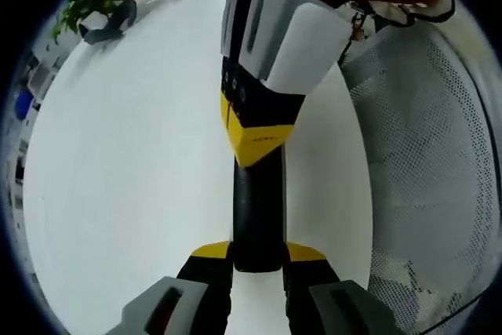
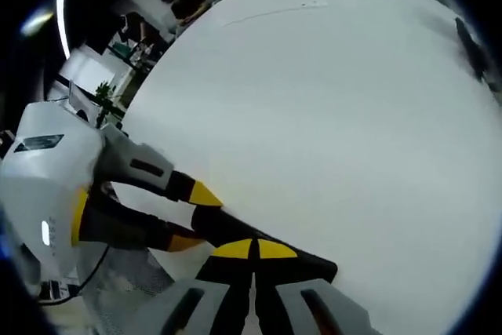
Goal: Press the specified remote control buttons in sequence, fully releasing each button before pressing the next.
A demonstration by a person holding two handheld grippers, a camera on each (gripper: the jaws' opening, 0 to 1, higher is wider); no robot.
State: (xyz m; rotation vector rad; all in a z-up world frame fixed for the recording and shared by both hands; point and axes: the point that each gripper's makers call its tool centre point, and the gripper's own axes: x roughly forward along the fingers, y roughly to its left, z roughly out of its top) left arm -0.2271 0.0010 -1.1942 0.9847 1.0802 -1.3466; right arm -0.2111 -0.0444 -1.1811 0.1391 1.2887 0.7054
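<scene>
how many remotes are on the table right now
1. The black remote lies on the white table, clamped between the left hand-held gripper jaws, with the right hand-held gripper pressing on its top from above. Another could be hidden behind the grippers.

Both cams ride close over white table (image 1: 133,194), facing each other; shared: remote (image 1: 257,217).
</scene>
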